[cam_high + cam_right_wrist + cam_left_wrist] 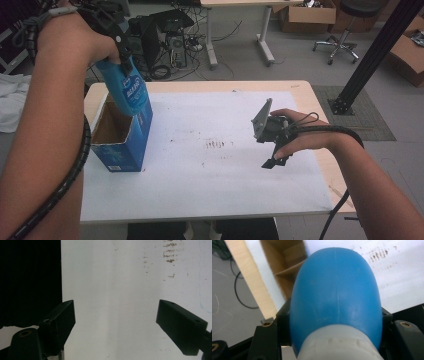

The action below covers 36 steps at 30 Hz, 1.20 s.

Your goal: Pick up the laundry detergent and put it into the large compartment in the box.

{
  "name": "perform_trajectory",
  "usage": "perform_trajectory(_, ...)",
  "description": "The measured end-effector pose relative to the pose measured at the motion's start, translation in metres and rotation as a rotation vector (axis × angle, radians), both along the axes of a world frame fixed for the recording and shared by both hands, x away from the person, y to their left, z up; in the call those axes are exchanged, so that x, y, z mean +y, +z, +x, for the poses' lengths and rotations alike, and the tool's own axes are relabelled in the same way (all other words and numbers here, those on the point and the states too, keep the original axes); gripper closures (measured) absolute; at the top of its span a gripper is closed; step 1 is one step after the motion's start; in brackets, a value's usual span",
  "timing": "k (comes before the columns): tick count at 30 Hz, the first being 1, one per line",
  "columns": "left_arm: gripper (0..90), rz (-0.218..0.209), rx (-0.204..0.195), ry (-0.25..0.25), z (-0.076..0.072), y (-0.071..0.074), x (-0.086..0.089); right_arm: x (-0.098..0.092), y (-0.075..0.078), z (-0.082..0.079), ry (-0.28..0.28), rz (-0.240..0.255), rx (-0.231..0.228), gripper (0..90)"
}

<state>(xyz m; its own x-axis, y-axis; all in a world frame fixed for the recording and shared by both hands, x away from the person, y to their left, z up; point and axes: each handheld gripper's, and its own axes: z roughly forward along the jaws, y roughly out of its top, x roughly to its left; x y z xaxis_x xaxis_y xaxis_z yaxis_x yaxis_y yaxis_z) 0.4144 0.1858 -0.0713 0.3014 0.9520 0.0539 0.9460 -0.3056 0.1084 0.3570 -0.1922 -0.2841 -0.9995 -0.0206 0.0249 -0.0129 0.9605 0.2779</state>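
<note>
- High view: my left gripper [121, 55] hangs above the open box [121, 142] at the table's [300, 90] left end, clamped on the neck end of a blue bottle [127, 92]. The bottle hangs bottom-down, its lower part over the box's opening; I can't tell whether it touches the rim.
- High view: my right gripper [274, 161] rests low over the white mat [200, 190], well apart from the box, with nothing in it.
- Left gripper view: the jaws press on both sides of the bottle [335, 297] just above its white cap [339, 346], as tight as they go around it. The box [287, 262] lies below, cardboard inside.
- Left gripper view: I judge the bottle to be smooth, stiff plastic, slippery where it bulges. The shoulder next to the cap looks the safest hold, since the flare keeps it from sliding through. How full it is I can't see, so I'd treat it as fairly heavy.
- Right gripper view: the right gripper [116, 317] stands wide open over the bare mat [112, 277]; nothing lies between the jaws.
- If the bottle swings, I'd steady its body with the free gripper, gently.
</note>
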Motion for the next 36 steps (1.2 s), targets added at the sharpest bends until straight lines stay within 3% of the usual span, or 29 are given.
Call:
perform_trajectory(8,38.5,0.003,0.005,0.087,-0.002,0.001,0.025,0.003,0.001,0.001,0.008,0.000,0.001,15.8)
perform_trajectory(18,38.5,0.011,0.031,0.159,-0.001,-0.010,0.044,0.006,0.000,0.002,0.011,-0.002,0.002,15.8)
perform_trajectory(27,38.5,0.015,0.062,0.191,0.001,-0.030,0.053,0.006,0.000,0.001,0.009,-0.003,0.003,15.8)
perform_trajectory(36,38.5,0.012,0.097,0.185,0.005,-0.054,0.053,0.006,-0.003,0.001,0.009,0.001,0.007,15.8)
